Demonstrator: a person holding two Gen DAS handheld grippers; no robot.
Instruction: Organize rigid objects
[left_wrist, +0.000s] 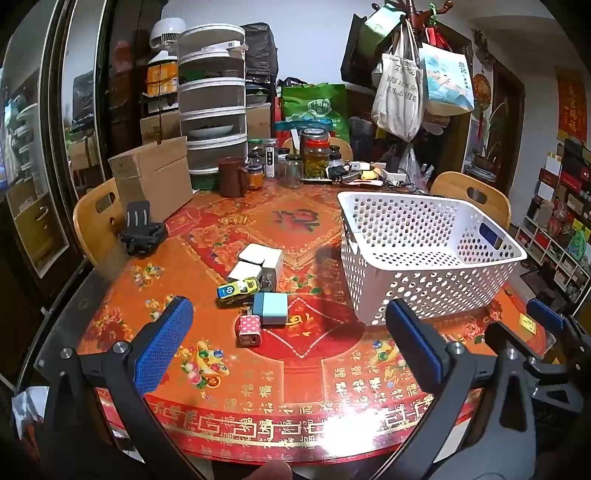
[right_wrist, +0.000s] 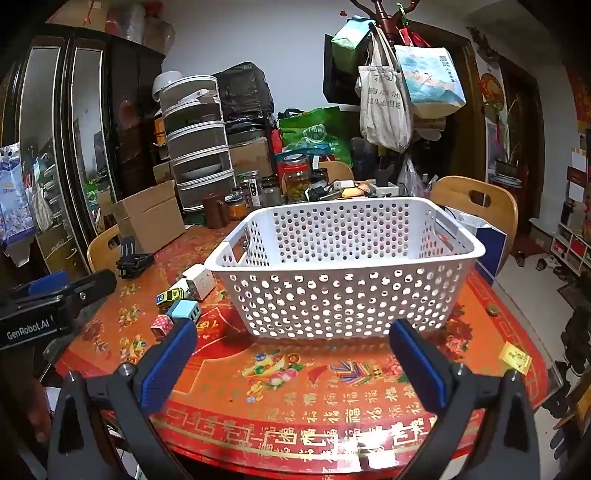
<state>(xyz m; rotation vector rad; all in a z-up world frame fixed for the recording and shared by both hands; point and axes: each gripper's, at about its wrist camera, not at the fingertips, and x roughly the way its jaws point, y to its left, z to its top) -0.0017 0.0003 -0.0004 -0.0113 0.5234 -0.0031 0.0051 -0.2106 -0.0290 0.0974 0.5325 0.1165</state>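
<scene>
A cluster of small objects lies on the red patterned table: a yellow toy car (left_wrist: 238, 289), a light blue charger block (left_wrist: 270, 308), a red polka-dot charger (left_wrist: 249, 330) and white adapter blocks (left_wrist: 260, 258). An empty white perforated basket (left_wrist: 424, 254) stands to their right. My left gripper (left_wrist: 288, 343) is open and empty, hovering in front of the cluster. My right gripper (right_wrist: 293, 360) is open and empty, in front of the basket (right_wrist: 343, 273). The car (right_wrist: 170, 295) and blue block (right_wrist: 183, 310) show left of the basket in the right wrist view.
A black clamp stand (left_wrist: 142, 230) and a cardboard box (left_wrist: 155, 177) sit at the table's left rear. Jars (left_wrist: 314, 155), a brown mug (left_wrist: 232, 177) and stacked containers (left_wrist: 212, 99) crowd the back. Wooden chairs (left_wrist: 472, 195) stand around the table. A yellow tag (right_wrist: 514, 356) lies at the right.
</scene>
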